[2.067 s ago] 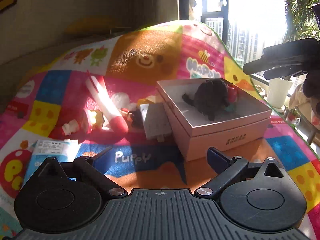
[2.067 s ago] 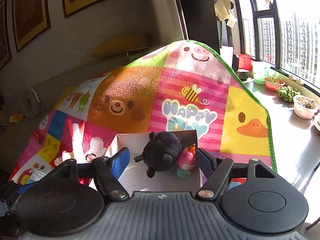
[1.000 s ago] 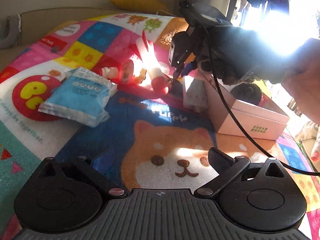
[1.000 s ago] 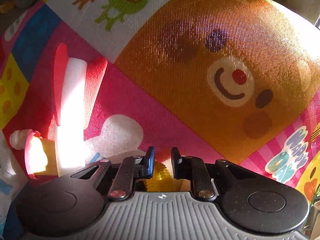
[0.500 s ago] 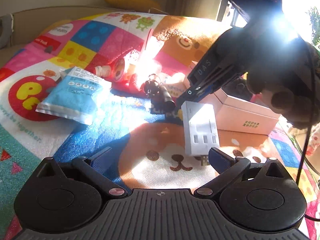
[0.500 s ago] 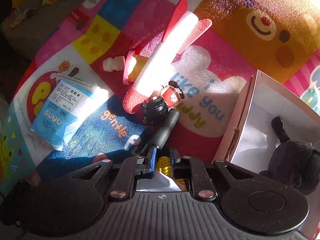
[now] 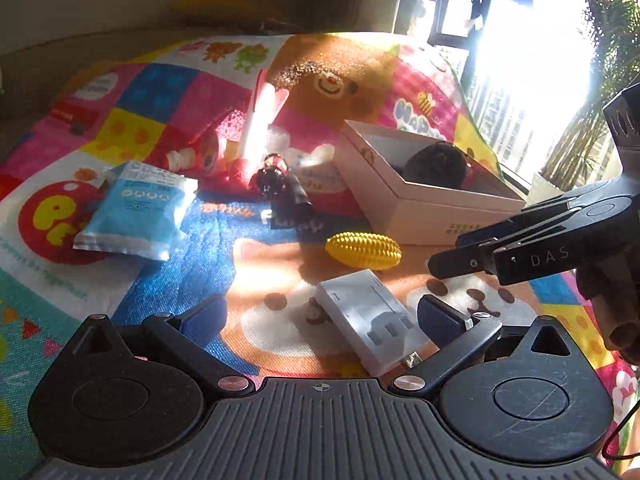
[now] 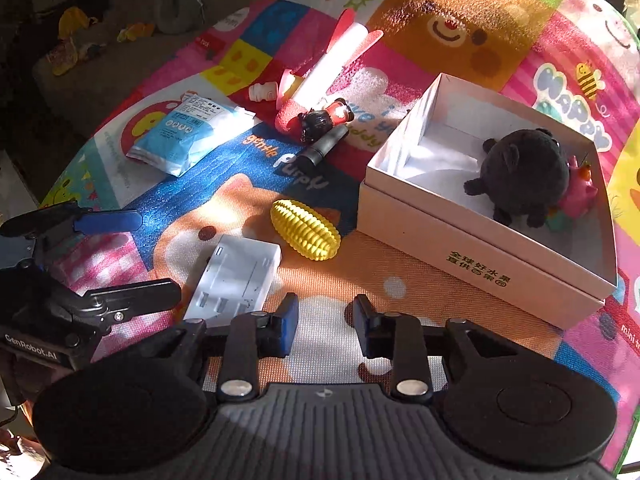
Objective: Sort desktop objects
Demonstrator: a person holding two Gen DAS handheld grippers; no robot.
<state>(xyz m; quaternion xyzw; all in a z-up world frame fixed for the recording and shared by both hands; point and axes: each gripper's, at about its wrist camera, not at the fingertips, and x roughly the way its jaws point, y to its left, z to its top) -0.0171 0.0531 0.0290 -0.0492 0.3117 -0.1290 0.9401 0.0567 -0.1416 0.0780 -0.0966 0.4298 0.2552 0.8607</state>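
Right claw (image 8: 325,320) empty, just opened partway
Yellow corn toy (image 8: 305,229) lies on the mat beyond it, left of the box (image 8: 480,252); left claw (image 7: 320,320) gapes wide, empty, over the white adapter (image 7: 370,318).

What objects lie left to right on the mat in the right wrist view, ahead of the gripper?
Blue-and-white packet → white power adapter → yellow corn toy → pink open box → black plush inside it → pink figurine by the plush.
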